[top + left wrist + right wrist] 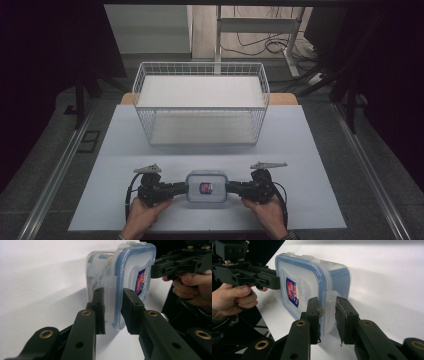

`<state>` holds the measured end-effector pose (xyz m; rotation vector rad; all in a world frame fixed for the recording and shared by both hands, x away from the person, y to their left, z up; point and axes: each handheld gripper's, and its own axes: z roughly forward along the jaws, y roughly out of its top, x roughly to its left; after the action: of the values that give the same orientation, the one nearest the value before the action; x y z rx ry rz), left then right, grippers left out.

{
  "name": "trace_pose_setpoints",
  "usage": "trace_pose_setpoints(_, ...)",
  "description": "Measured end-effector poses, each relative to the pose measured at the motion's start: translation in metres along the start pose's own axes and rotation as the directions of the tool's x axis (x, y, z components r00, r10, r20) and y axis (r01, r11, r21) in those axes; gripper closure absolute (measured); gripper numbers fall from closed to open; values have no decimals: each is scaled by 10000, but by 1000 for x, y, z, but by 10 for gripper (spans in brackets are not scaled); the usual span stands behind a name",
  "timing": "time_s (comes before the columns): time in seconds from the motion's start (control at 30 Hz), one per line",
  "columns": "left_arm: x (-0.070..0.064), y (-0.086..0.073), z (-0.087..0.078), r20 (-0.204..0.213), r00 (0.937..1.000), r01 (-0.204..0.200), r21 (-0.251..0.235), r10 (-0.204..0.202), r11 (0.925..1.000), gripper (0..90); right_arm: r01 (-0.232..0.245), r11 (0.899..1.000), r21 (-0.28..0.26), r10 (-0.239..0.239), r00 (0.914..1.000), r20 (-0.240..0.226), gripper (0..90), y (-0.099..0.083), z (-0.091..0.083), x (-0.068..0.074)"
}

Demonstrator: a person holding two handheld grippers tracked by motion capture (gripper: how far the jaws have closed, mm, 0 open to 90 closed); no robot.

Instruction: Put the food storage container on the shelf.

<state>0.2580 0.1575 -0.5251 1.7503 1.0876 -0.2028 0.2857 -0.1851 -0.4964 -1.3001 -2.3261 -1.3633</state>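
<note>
While the person stands at the near edge of the white table point(300, 150), both hands hold a gripper against a clear plastic container point(206, 186) with a blue-rimmed snap lid. That container lies flat on the table close to the near edge, between the two grippers, with a red and blue sticker point(206, 188) on its lid. From the left, the left gripper point(113, 311) has its two black jaws closed on the container's side latch, one jaw above the lid rim and one below. From the right, the right gripper point(327, 320) does the same on the opposite latch, its jaws narrowed onto the clear tab. Something with a printed label shows dimly through the container wall in the left gripper view. Farther back, well apart from the container, a white wire basket point(200, 70) stands in the middle of the table
</note>
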Motion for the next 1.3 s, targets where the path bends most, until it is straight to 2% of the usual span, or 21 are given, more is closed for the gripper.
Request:
trace_pose_setpoints(0.07,0,2,0,-131,9999,-81,57,82,10000,736,132,9999,-65,-131,9998,145,729,2,0,1)
trace_pose_setpoints(0.23,-3,10,-3,-205,9996,-192,-196,188,9996,736,361,9989,-313,-353,9991,254,729,9,-3,4)
trace_pose_setpoints(0.4,-8,26,-9,-435,9979,-493,-477,472,9976,734,383,9975,-602,-372,9991,187,729,21,-5,6)
trace_pose_setpoints(0.53,-12,41,-14,-540,9967,-635,-704,598,9955,733,620,9942,-882,-594,9977,315,729,34,-9,10)
trace_pose_setpoints(0.73,-19,67,-23,-784,9934,-919,-1065,838,9901,729,1091,9851,-1332,-1017,9929,611,729,63,-19,21)
trace_pose_setpoints(1.3,-33,142,-48,-1294,9844,-1409,-1749,1191,9744,724,1623,9651,-2058,-1429,9841,1056,728,139,-37,40)
